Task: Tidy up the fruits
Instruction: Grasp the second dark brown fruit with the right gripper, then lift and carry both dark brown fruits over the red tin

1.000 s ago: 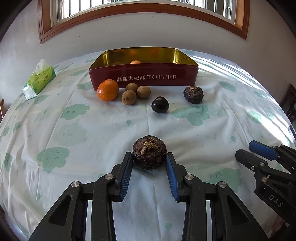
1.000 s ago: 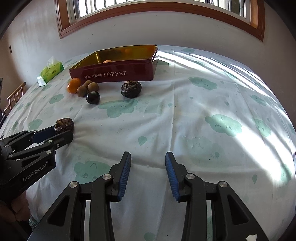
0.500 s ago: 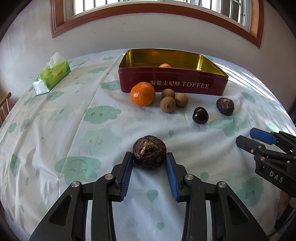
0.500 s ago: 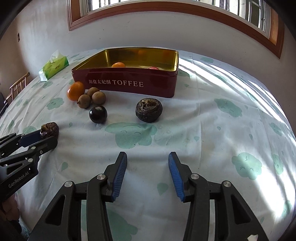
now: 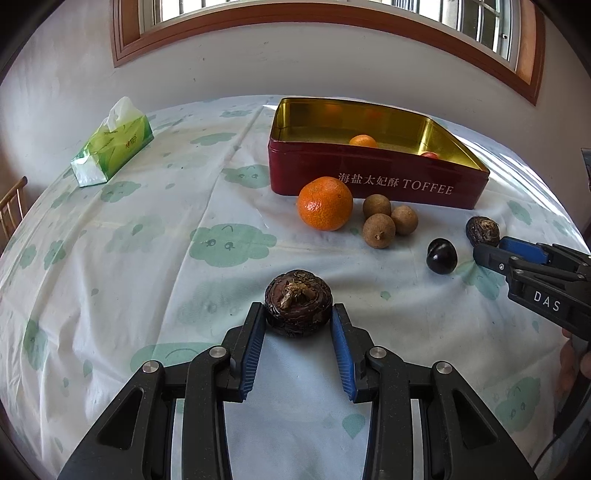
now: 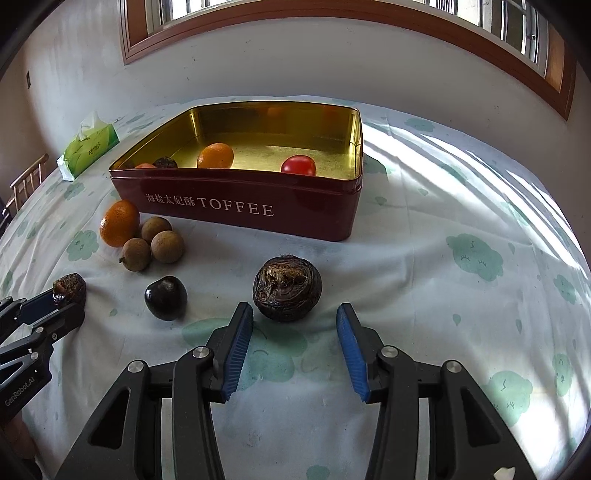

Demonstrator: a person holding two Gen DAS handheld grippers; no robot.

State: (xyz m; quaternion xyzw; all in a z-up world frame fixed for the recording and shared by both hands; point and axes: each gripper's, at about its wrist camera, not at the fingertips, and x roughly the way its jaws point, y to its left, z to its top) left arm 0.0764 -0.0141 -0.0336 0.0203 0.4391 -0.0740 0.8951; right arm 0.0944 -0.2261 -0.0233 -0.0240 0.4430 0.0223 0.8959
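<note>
Cloud-print tablecloth [image 5: 110, 258], red toffee tin [image 6: 258, 206] by the window wall. Left gripper [image 5: 298, 325] clamped on a wrinkled dark fruit [image 5: 298, 302]. Right gripper [image 6: 294, 332] jaws apart, nothing between, second wrinkled fruit [image 6: 287, 288] just ahead. Only the right view shows the red fruit [image 6: 298, 165] fully inside the tin.

A white wall [image 5: 221, 74] rises behind the table, with a wood-framed window [image 6: 332, 11] above. Sunlight stripes the cloud-print cloth [image 6: 480, 177]. A wooden chair [image 5: 11, 206] stands at the left edge.
</note>
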